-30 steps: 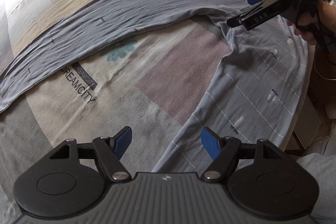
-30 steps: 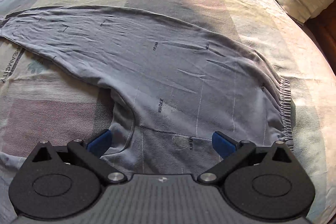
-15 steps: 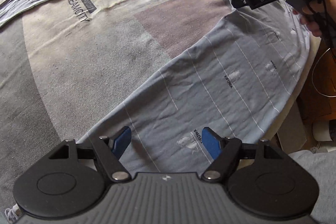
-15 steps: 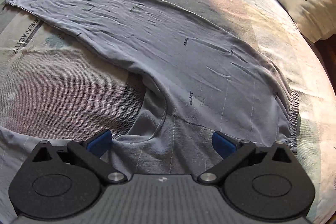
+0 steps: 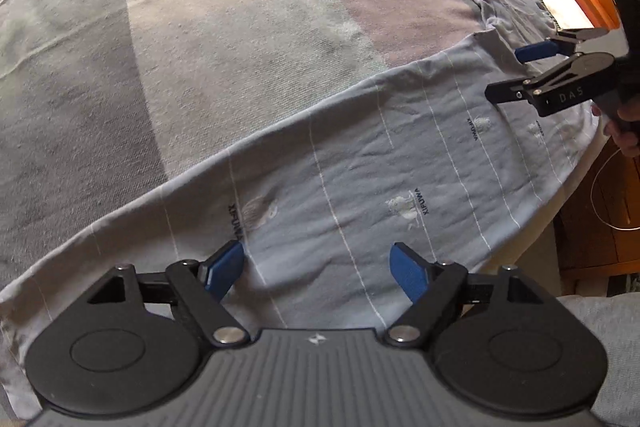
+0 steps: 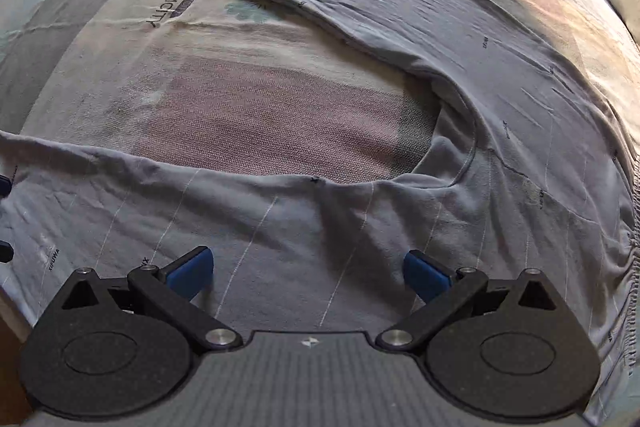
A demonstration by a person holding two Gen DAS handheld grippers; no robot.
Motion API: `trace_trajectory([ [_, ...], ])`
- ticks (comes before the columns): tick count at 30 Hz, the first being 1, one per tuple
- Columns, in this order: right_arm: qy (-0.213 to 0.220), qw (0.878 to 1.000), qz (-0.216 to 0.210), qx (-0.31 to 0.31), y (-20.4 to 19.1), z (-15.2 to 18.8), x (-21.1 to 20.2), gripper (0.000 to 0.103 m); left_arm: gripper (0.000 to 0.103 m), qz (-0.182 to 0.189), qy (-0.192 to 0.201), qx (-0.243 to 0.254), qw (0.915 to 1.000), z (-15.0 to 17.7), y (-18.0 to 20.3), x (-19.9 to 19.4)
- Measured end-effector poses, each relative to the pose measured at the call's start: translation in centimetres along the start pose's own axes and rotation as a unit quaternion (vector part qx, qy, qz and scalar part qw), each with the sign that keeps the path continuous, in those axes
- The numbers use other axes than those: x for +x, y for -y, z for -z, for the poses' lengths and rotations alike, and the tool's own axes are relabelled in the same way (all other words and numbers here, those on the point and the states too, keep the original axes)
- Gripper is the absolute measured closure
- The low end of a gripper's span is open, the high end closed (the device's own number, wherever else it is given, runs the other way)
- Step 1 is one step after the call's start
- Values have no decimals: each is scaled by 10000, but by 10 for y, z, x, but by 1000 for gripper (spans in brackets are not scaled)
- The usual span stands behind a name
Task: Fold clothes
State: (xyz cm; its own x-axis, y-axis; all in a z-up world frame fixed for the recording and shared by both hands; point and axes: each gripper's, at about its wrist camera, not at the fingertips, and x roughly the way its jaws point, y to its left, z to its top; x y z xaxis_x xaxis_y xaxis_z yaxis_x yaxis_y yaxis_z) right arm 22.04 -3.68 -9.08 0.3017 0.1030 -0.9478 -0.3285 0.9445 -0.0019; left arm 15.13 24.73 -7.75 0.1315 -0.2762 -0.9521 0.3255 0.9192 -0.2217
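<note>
Both grippers aim steeply down over the near leg of the grey trousers (image 6: pixel 460 27). Left gripper (image 5: pixel 318 269) jaws apart, just widened, pads clear of the cloth; right gripper (image 6: pixel 308 273) jaws apart. Legs splay leftward from the waistband.

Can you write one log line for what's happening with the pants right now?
step: reaching for near leg | pants: spread on bed | left gripper: open, just widened, empty | right gripper: open, empty

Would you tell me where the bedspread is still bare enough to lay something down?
The bedspread is bare in the wedge between the two legs of the trousers, closed at the right by their crotch. Near the left gripper and right gripper, cloth covers everything.
</note>
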Motion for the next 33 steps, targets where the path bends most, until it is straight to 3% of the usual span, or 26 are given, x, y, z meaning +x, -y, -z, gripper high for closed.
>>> trace_trajectory([
  [2,-38,9999,-58,86,2,2,2,0,22,-83,-126,-168,9997,0,-8,-6],
  [7,-139,9998,-103,121,4,0,4,0,22,-233,90,-417,9988,-37,-38,-36],
  [15,-231,9996,-40,132,3,-4,6,0,22,-978,979,-267,9900,-170,-132,-61],
  [18,-257,9996,-29,140,3,-5,6,0,22,-1307,1260,-62,9834,-221,-161,-54],
  [22,-291,9995,-15,149,3,-6,6,0,22,-1436,1421,31,9794,-278,-190,-24],
  [28,-386,9991,5,171,2,-9,7,0,22,-1230,1129,-547,9844,-286,-232,18],
  [33,-413,9990,20,191,2,-9,7,0,22,-835,1062,-480,9897,-267,-248,3],
])
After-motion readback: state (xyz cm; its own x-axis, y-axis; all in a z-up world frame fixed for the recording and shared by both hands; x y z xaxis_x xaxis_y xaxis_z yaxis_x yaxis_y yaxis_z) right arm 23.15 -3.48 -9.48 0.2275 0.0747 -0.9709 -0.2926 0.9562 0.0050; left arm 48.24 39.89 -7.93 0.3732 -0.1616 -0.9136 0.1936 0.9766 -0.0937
